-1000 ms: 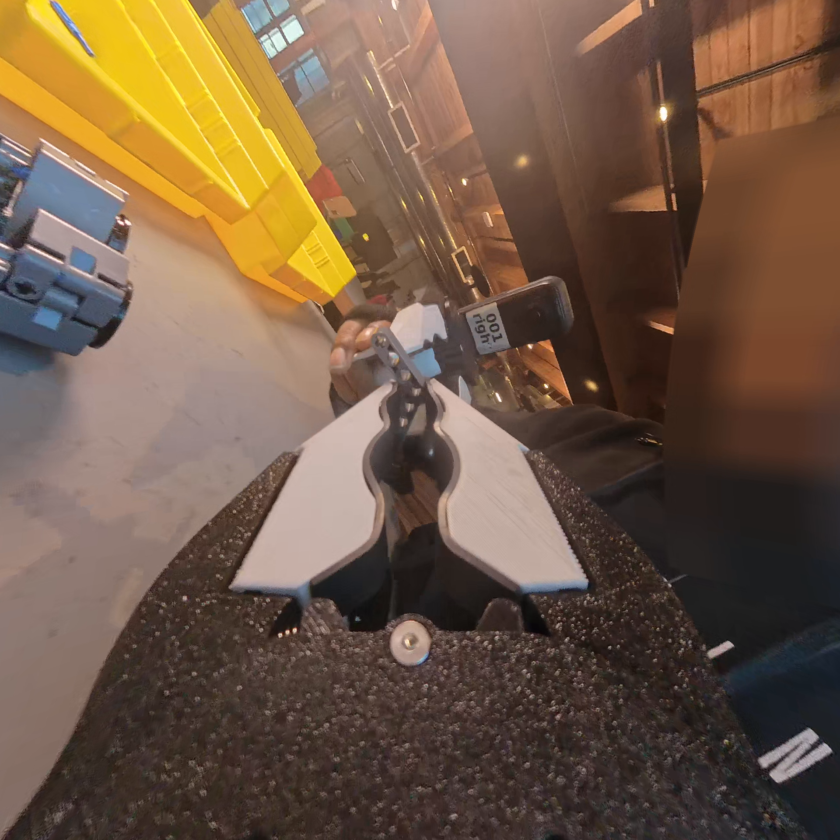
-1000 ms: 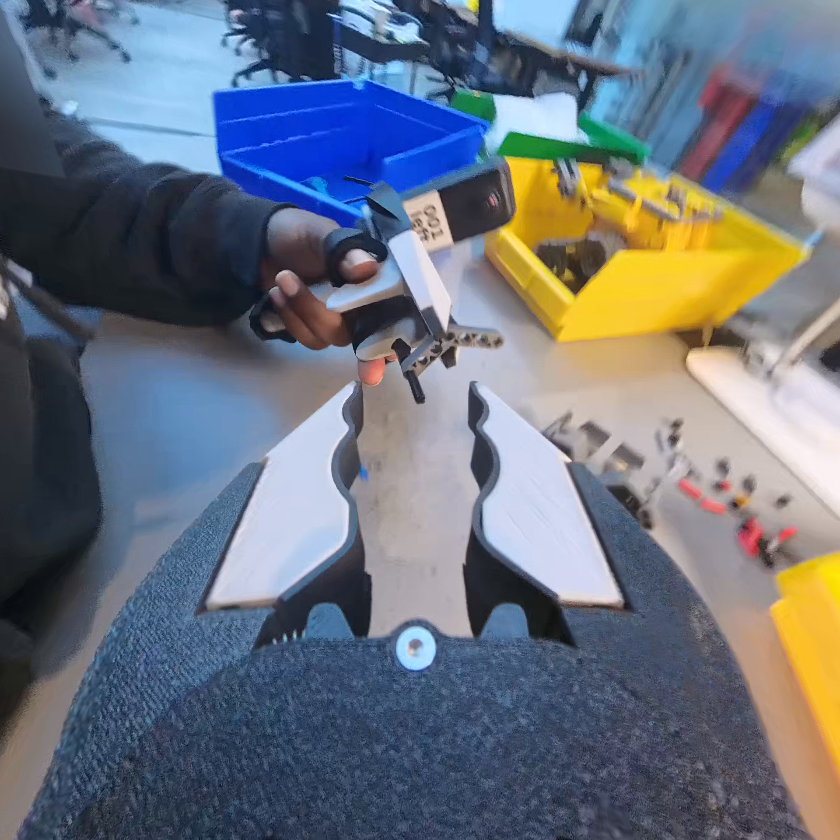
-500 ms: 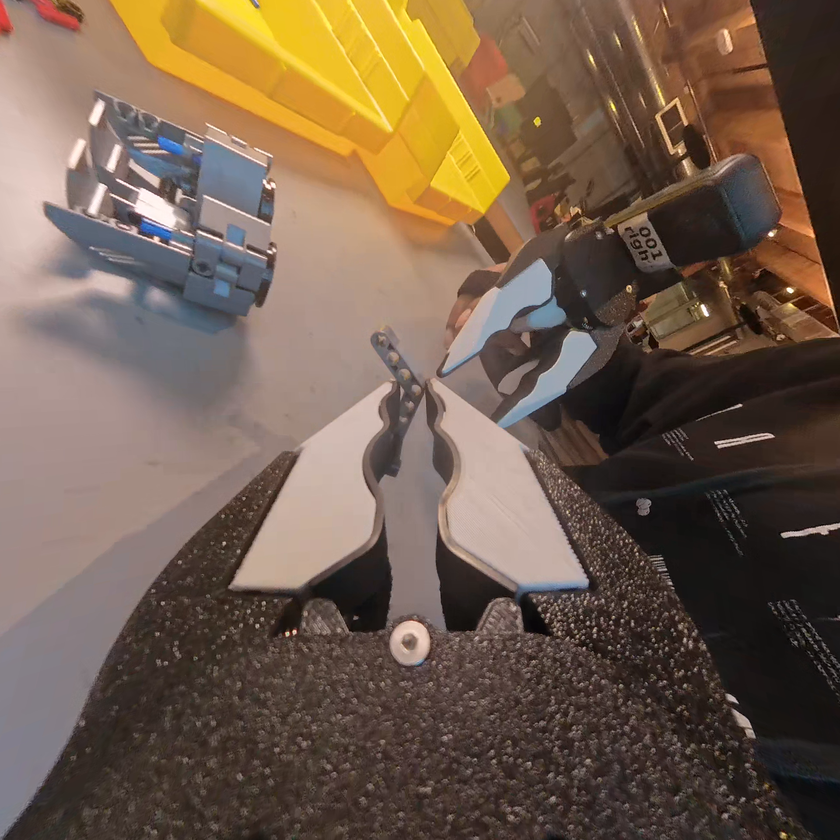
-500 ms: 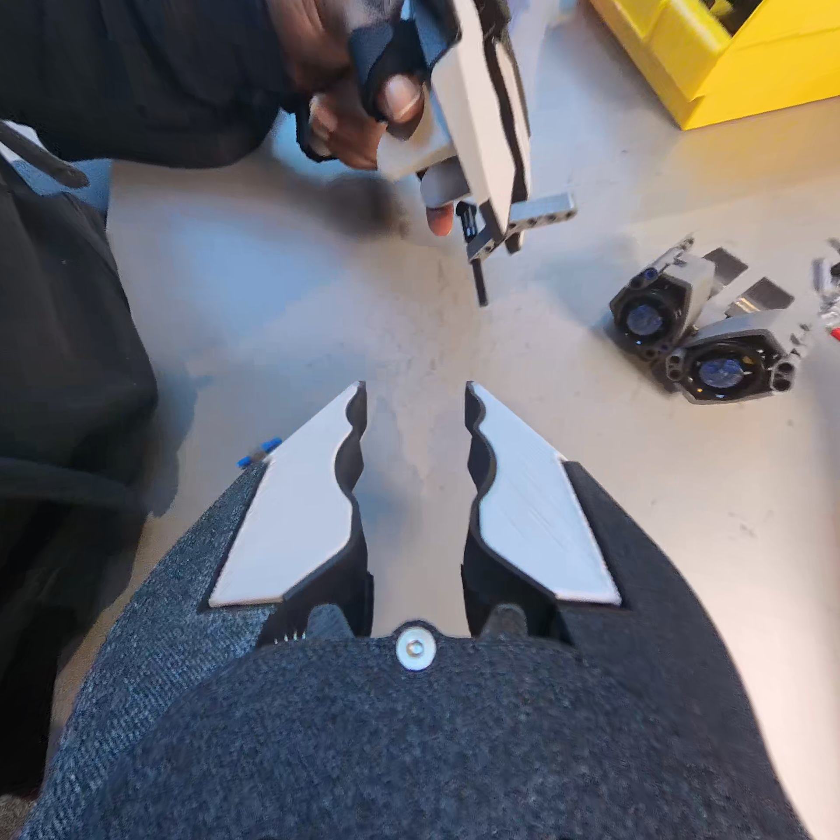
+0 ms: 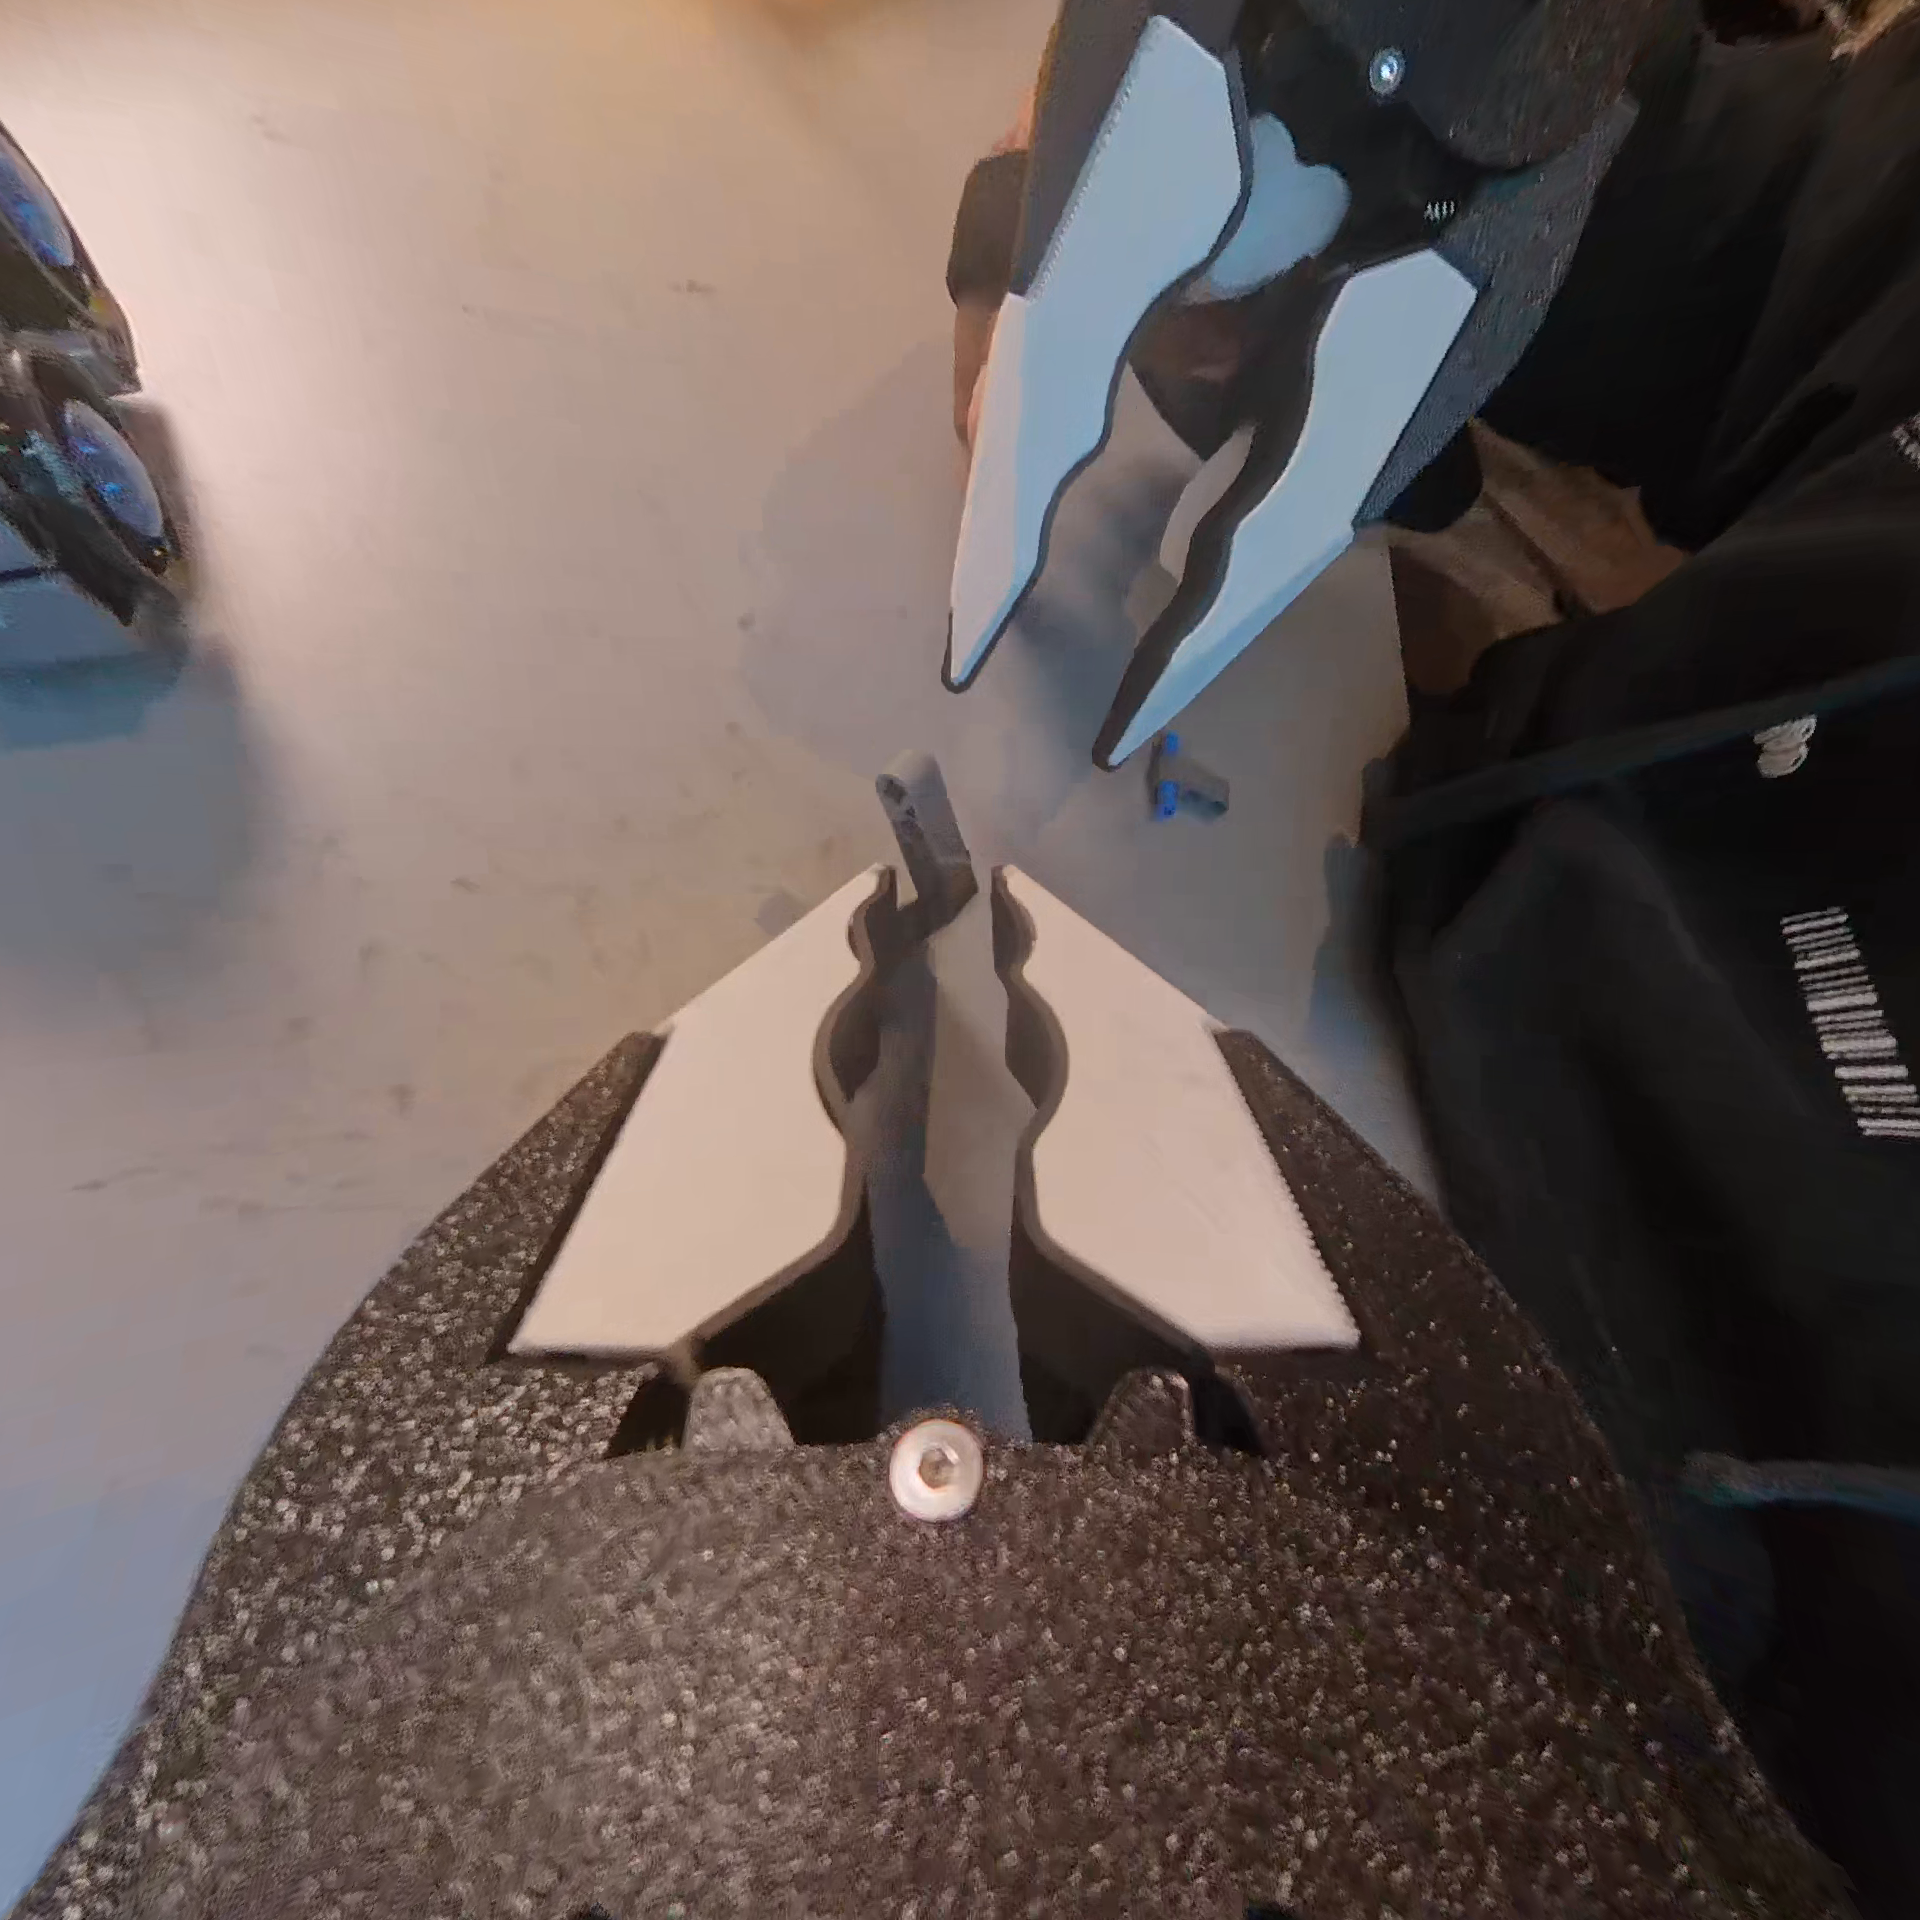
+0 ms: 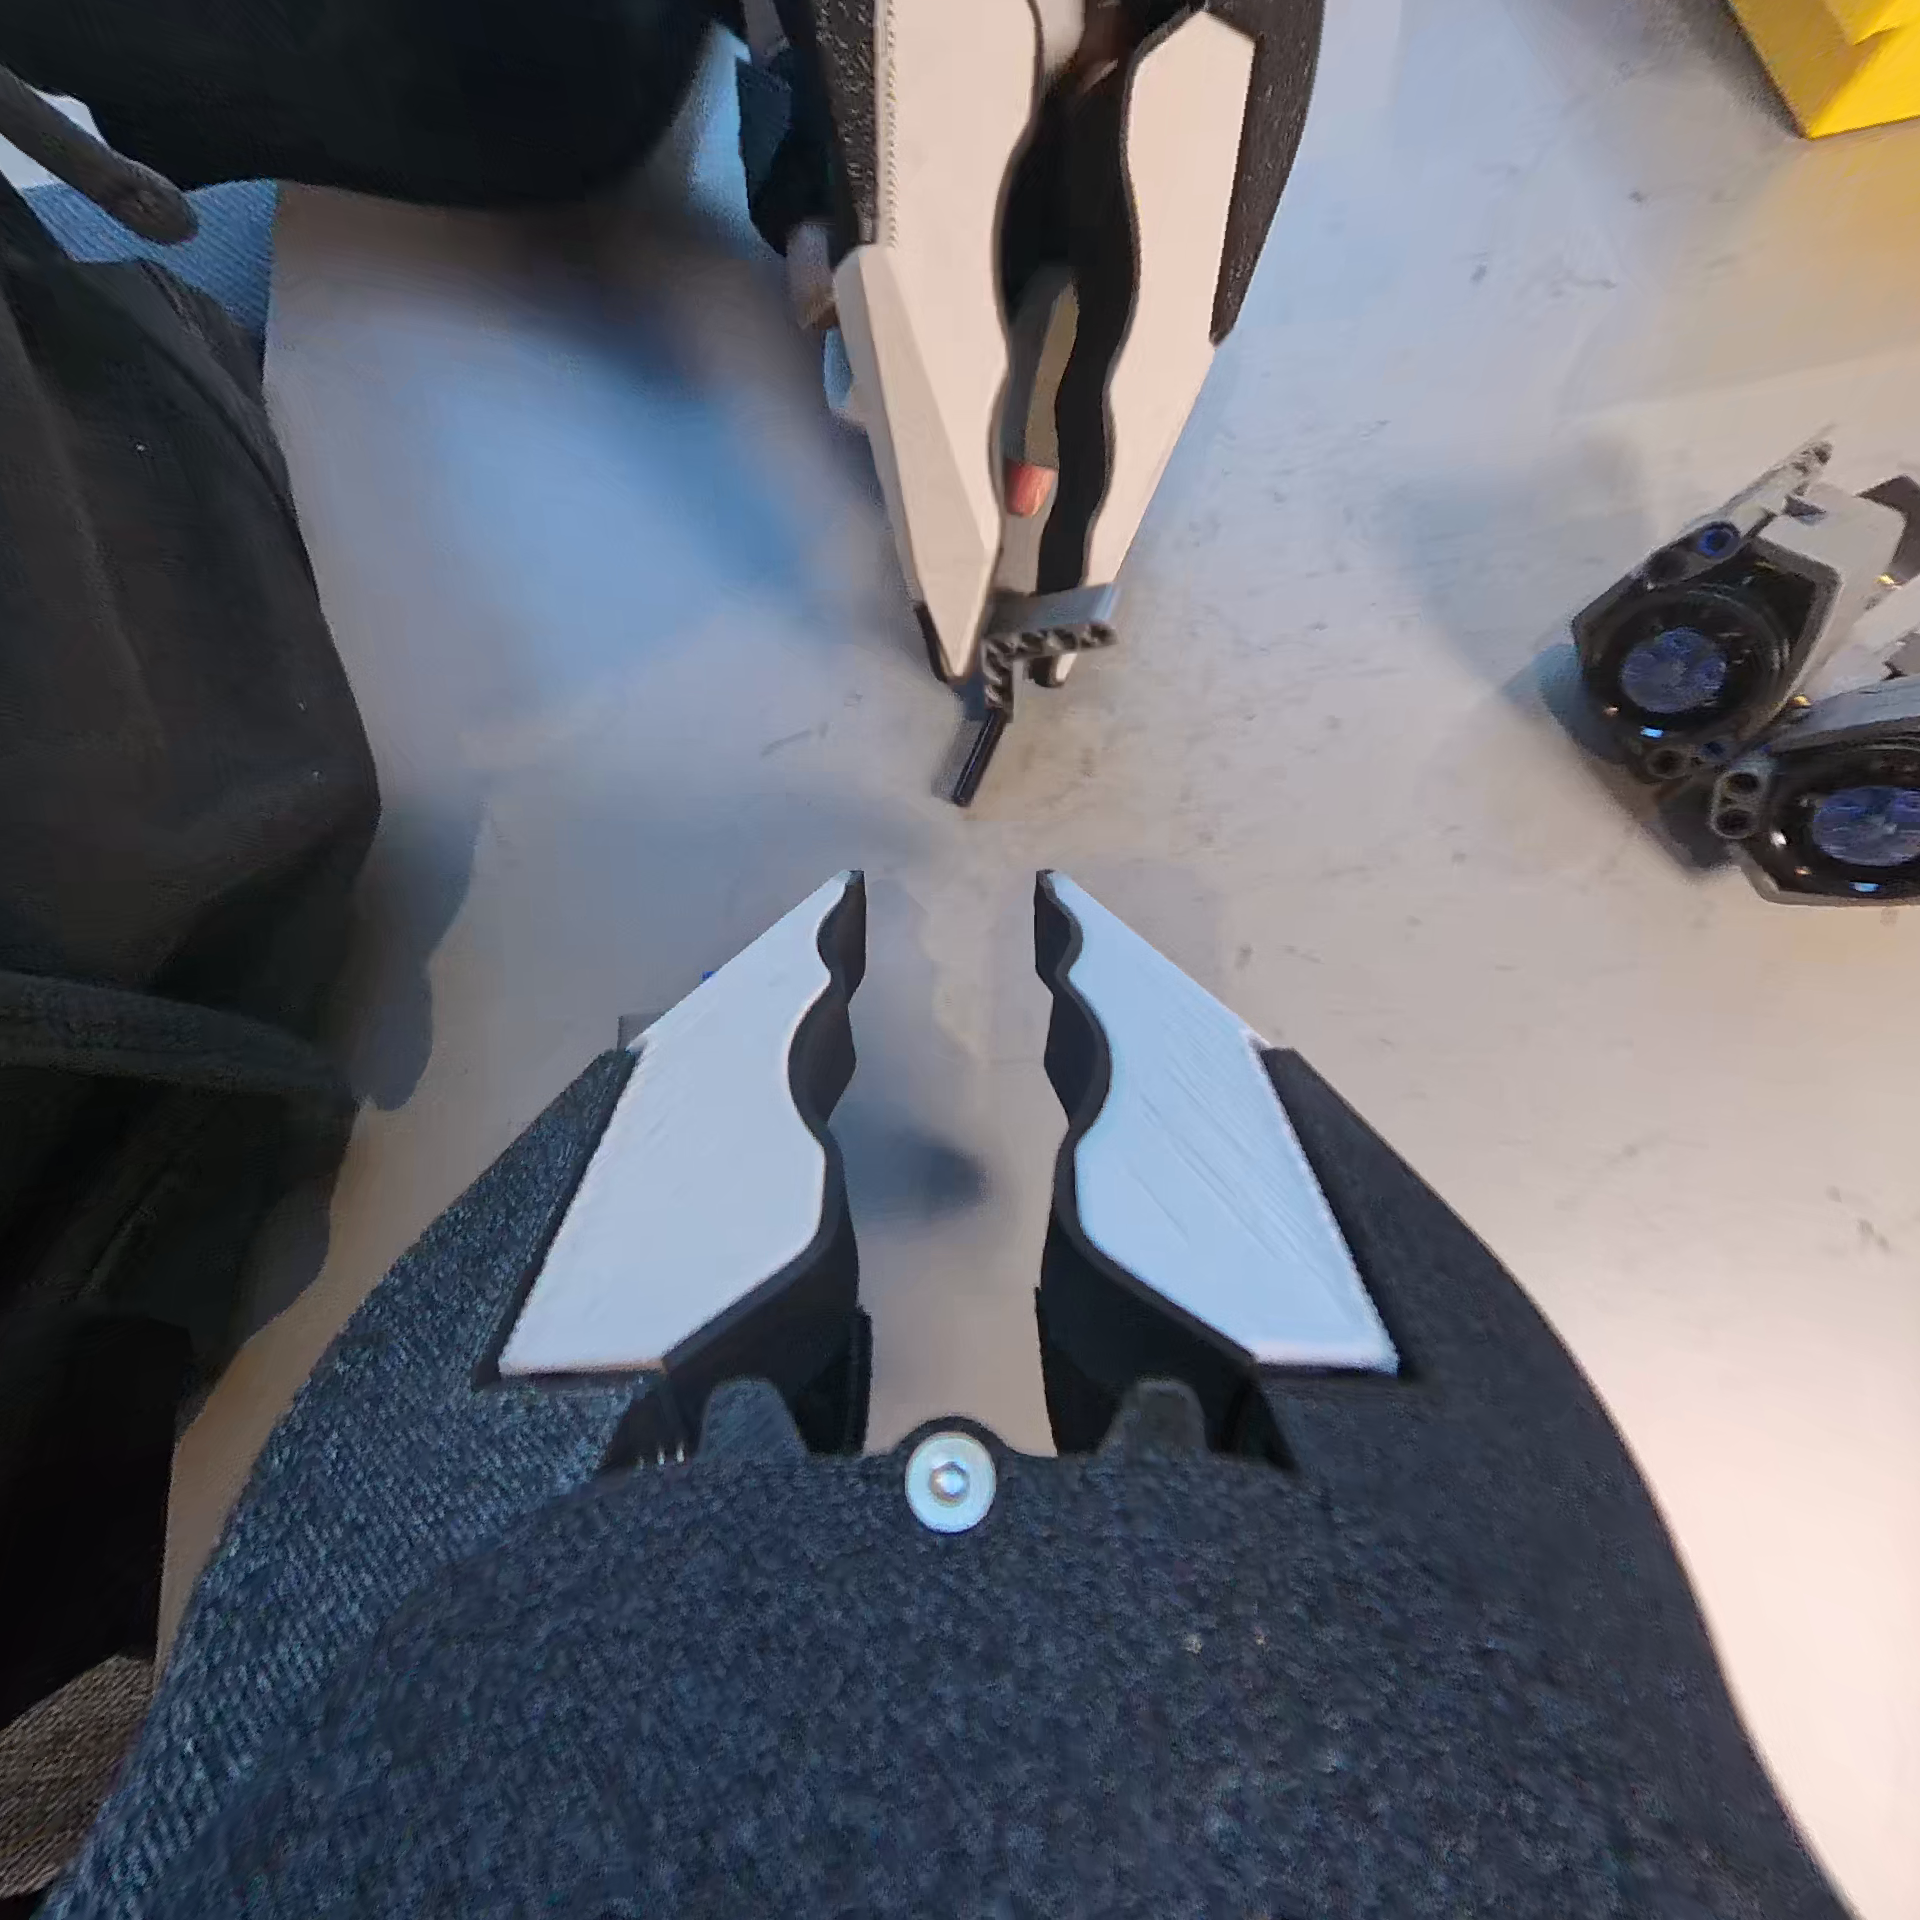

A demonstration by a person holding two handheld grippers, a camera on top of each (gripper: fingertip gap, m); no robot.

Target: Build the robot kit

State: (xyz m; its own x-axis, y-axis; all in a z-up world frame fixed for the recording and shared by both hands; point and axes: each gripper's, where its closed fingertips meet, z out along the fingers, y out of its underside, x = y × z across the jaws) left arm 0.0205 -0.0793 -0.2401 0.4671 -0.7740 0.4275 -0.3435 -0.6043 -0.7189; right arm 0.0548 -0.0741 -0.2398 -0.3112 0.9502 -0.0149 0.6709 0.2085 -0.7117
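- Grey holed beam: clamped at the tip of the left gripper; a black pin hangs off it, above the table.
- Axis: in the right wrist view the pin's long axis runs 12-to-6, pointing towards the right gripper, which lies at 6 o'clock of it and close.
- Right gripper: fingers apart, empty.
- Small grey-and-blue connector: on the table at 2 o'clock of the left gripper's tips.
- Motor assembly: on the table at 3 o'clock, well apart.
- Change: a second ago both grippers were raised and level; now both point down at the table, tips nearer.
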